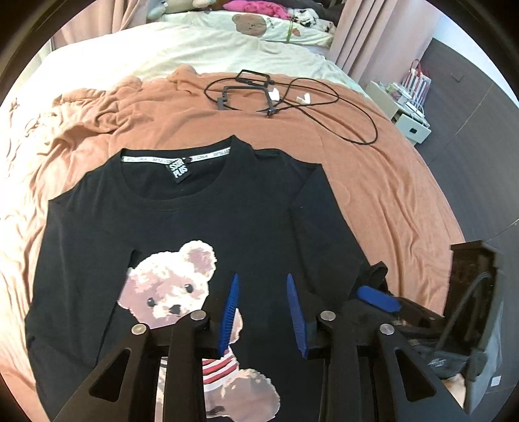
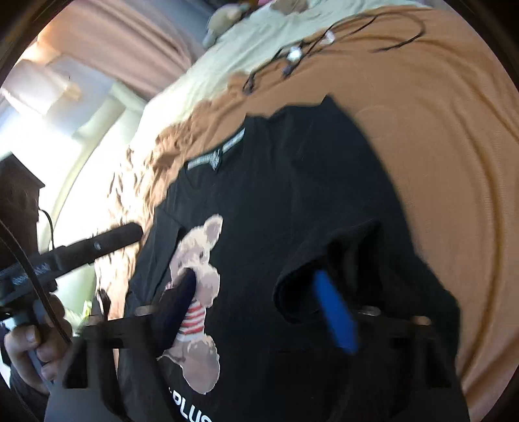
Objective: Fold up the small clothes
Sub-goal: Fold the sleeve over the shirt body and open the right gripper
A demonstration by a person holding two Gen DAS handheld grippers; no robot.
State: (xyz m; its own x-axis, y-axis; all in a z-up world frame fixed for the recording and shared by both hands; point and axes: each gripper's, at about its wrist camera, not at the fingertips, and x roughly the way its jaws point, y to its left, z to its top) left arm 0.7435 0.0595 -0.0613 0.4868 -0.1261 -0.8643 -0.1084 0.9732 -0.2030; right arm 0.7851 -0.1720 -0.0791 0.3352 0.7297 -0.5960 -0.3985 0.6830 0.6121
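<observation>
The black T-shirt [image 1: 246,214] lay front-up on the rust-orange blanket [image 1: 340,136] covering the bed, neck toward the pillows, its pixelated teddy-bear print [image 1: 168,285] in fuzzy pinks and a red-striped top. The left wrist view was sharp: the left gripper [image 1: 264,311] hung over the shirt's chest with its 2 blue ridged pads spread apart, nothing between them. That view also caught the neck label [image 1: 179,169], a thin black cable [image 1: 324,107] looped on the blanket beside a black plastic frame [image 1: 246,87], and a bear-print pillow [image 1: 256,26] at the head of the bed.

The right wrist view was smeared with blur but showed what the other hid: the right gripper [image 2: 259,305] sat open at the shirt's right side, soft black cloth bunched up around its blue finger [image 2: 334,315]; whether it pinched that cloth, I couldn't tell. At that frame's left edge, a hand [image 2: 35,344] wrapped the left tool's handle.
</observation>
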